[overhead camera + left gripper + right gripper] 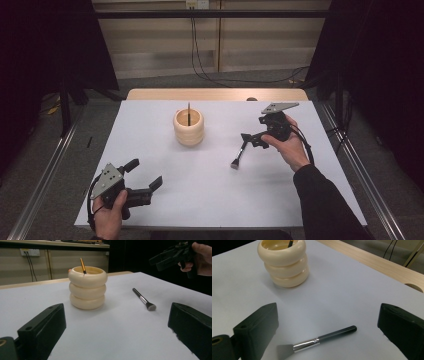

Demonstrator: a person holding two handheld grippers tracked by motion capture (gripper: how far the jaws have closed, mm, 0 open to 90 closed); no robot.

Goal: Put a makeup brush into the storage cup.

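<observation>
Holder [189, 127]: cream, 3 rings, upright on tabletop [210, 190], 1 brush handle [82, 265] inside.
Makeup brush [239, 154]: lying on the tabletop, below right hand-held gripper [251, 139].
Right hand-held gripper: jaws wide apart, empty.
Left hand-held gripper [145, 175]: jaws wide apart, empty.

Your two grippers, the left gripper [145, 181] and the right gripper [248, 138], are black, each topped with a grey plate. Between them you see a cream ribbed holder [189, 127] holding a thin orange-gold handle with a black tip [82, 265]. The brush [317, 341] has a black handle, silver ferrule and grey bristles on the white table [200, 190], whose far edge is pale wood.
</observation>
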